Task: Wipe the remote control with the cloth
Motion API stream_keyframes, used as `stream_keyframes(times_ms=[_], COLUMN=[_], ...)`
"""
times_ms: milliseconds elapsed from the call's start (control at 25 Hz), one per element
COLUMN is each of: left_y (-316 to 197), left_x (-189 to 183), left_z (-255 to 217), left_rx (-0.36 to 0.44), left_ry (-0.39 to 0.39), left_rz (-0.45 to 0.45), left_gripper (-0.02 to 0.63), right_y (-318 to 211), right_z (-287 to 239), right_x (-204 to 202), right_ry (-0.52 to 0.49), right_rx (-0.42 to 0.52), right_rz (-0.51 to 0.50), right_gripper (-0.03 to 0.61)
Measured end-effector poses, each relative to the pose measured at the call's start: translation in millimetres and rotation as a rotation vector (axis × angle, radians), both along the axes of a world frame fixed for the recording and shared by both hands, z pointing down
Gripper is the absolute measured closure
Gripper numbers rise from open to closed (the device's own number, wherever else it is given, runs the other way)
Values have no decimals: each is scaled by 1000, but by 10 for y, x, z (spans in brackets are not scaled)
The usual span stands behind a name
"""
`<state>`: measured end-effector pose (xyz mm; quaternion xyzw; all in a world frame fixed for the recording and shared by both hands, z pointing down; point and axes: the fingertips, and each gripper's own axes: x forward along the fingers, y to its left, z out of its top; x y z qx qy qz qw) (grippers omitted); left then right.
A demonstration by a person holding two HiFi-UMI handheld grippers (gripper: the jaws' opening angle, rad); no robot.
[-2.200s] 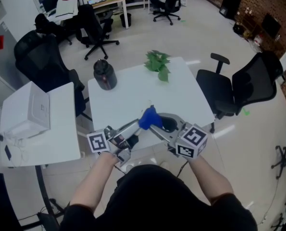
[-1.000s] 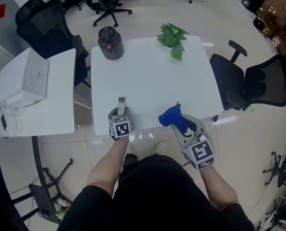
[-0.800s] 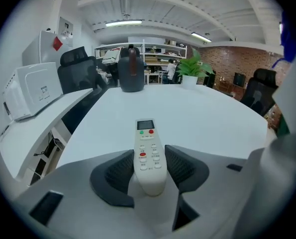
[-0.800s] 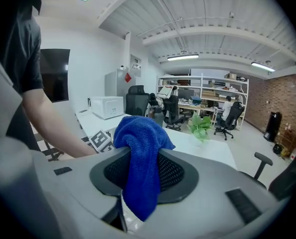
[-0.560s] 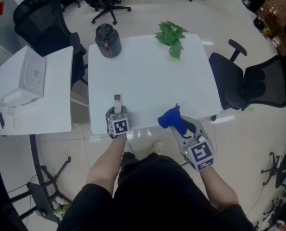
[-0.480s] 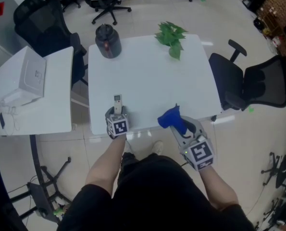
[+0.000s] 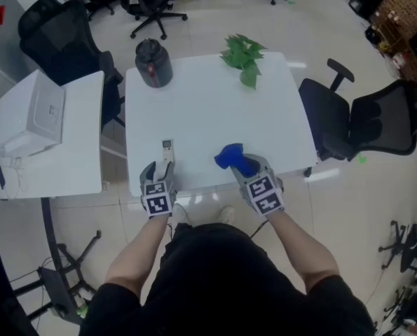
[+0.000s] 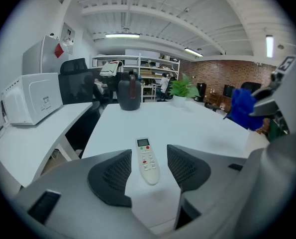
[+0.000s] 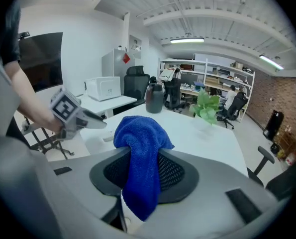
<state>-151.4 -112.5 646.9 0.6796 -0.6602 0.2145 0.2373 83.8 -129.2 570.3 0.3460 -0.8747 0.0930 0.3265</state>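
**Blue cloth (image 9: pixel 139 148) clamped, remote control (image 8: pixel 146 158) free**

The right gripper (image 9: pixel 143 177) has its jaws pressed together on the cloth, which bunches above them and hangs below, over the white table's (image 7: pixel 208 110) near edge. The left gripper's (image 8: pixel 148 176) jaws have just been opening. They stand apart, and the remote control lies flat on the table between them, untouched.

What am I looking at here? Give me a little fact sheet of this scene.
remote control: flat on the white table, near its front edge
left gripper: jaws open, just been opening; remote between them, untouched
right gripper: shut on blue cloth, right of the remote
far edge: dark jug, green plant
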Motion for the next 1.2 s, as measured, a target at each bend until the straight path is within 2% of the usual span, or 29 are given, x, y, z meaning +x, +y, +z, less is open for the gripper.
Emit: stream_keyframes(times_ms=[320, 560, 680, 800, 1040, 1200], left_y=[259, 282, 246, 191, 151, 215], left_x=[176, 175, 157, 209, 446, 612], left_z=[-471, -615, -655, -744, -1089, -1284], left_rx=[64, 92, 107, 130, 195, 216], left_ry=[3, -19, -14, -4, -8, -15], left_rz=[103, 132, 136, 149, 231, 286], left_gripper=[385, 385, 385, 385, 385, 385], right_y=[-502, -603, -579, -498, -84, 146], right_z=[1117, 1221, 1103, 732, -105, -466], right_x=[-89, -158, -134, -162, -572, -769], right_ry=[259, 296, 252, 147, -39, -111], right_rx=[-99, -113, -103, -57, 28, 60], right_rz=[10, 10, 32, 56, -1, -34], right_gripper=[433, 377, 333, 331, 331, 331])
